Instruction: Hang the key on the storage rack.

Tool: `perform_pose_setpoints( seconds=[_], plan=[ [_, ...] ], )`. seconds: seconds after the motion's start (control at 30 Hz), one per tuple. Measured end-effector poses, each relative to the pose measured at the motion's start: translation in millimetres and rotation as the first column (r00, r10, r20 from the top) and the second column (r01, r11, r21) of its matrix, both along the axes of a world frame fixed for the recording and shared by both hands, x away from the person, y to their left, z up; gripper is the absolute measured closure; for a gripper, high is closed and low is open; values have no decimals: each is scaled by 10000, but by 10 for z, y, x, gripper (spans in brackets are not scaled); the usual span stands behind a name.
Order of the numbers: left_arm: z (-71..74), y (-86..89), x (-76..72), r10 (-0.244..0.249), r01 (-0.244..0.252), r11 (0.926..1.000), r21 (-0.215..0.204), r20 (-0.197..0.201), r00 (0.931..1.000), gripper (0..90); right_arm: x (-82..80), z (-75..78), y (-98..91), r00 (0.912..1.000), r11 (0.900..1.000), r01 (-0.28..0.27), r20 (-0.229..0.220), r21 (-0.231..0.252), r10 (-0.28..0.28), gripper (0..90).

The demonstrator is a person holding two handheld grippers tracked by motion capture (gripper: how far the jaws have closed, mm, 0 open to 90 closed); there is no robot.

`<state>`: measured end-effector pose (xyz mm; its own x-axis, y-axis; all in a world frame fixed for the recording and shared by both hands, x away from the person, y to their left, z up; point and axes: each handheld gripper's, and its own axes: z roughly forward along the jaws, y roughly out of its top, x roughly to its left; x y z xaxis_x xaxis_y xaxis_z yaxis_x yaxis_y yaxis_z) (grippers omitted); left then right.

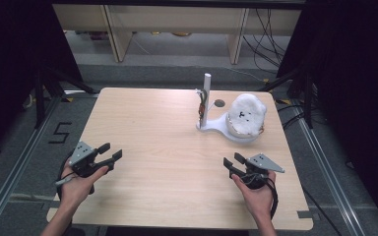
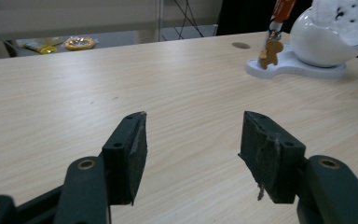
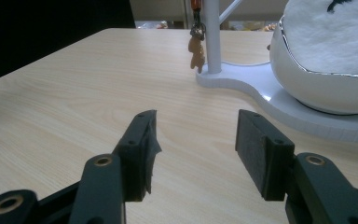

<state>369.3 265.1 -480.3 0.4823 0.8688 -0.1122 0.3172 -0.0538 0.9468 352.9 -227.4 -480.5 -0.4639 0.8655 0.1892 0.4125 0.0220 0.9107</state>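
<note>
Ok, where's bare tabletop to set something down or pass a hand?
Free: the table's whole left half and the middle strip between the left gripper and right gripper. Crowded: the far right, where the white stand carries a fluffy white thing and a hanging keychain.

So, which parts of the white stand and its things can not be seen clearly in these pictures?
- Bowl, right gripper view: far side cut off by the picture's edge.
- Fluffy white thing in the bowl: what it is, unclear; its underside is hidden by the bowl.
- Small brown charm hanging at the post: too small in the high view, blurred elsewhere.
</note>
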Motion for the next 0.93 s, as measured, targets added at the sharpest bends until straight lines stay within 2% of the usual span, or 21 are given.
perform_pose_setpoints(
  seconds=[0.03,0.07,0.1,0.13,0.23,0.27,0.3,0.4,0.43,0.47,0.53,0.57,0.6,0.63,0.67,0.7,0.77,0.8,0.83,0.87,0.93],
  plan=[
    [-43,19,-19,146,-146,9999,72,-14,9999,404,17,-6,-24,9998,9996,-72,171,-256,76,490],
    [-70,26,-29,239,-239,9997,87,-31,9997,404,10,-16,-8,10000,9999,15,-22,-109,-15,490],
    [-108,36,-38,287,-286,9995,130,-35,9996,403,28,-25,-26,9998,9997,-107,164,-235,111,489],
    [-154,37,-51,370,-369,9992,126,-42,9993,402,28,-33,-21,9999,9999,-115,103,-113,116,489],
    [-249,34,-62,407,-408,9988,266,21,9992,398,13,-42,-11,9999,10000,40,-153,-29,-40,488],
    [-281,29,-61,392,-393,9990,194,41,9992,395,16,-49,-20,9999,9998,107,-102,-191,-109,487],
    [-312,23,-65,393,-394,9990,194,57,9992,392,40,-61,-43,9999,9995,-64,107,-306,67,487],
    [-371,-4,-63,301,-304,9993,202,157,9994,375,32,-75,-38,10000,9999,54,42,-116,-54,486],
    [-382,-11,-65,252,-258,9992,316,200,9995,373,38,-76,-61,9998,9993,74,162,-354,-69,485],
    [-396,-23,-63,256,-265,9991,341,268,9993,371,21,-85,-43,9998,9998,179,-101,-26,-179,485],
    [-417,-36,-63,220,-233,9990,390,353,9991,368,31,-102,-88,9999,9993,123,-73,-358,-126,484],
    [-426,-38,-67,251,-267,9987,443,351,9991,367,35,-127,-83,9999,9998,123,-1,-166,-123,484],
    [-428,-40,-70,280,-296,9983,497,306,9991,366,48,-145,-101,9998,9993,171,68,-341,-169,483],
    [-429,-42,-76,300,-318,9983,490,370,9989,363,29,-155,-85,9994,9995,317,-112,-77,-318,482],
    [-429,-42,-82,313,-333,9982,491,416,9986,362,29,-162,-99,9992,9993,326,-203,-205,-330,481],
    [-430,-43,-85,330,-353,9982,484,482,9983,361,42,-174,-122,9997,9992,244,-51,-305,-246,480],
    [-429,-41,-92,381,-404,9980,478,490,9981,359,12,-172,-109,9973,9989,456,-570,-69,-459,477],
    [-429,-40,-92,401,-424,9980,479,478,9981,358,38,-187,-139,9991,9989,323,-265,-329,-332,476],
    [-430,-41,-90,405,-428,9979,482,483,9980,357,26,-189,-129,9982,9989,438,-397,-195,-446,475],
    [-429,-41,-86,385,-412,9978,525,501,9980,357,53,-208,-143,9992,9985,382,-101,-382,-386,475],
    [-428,-42,-85,383,-410,9975,568,487,9981,357,46,-207,-146,9991,9988,404,-125,-287,-408,473]
  ],
)
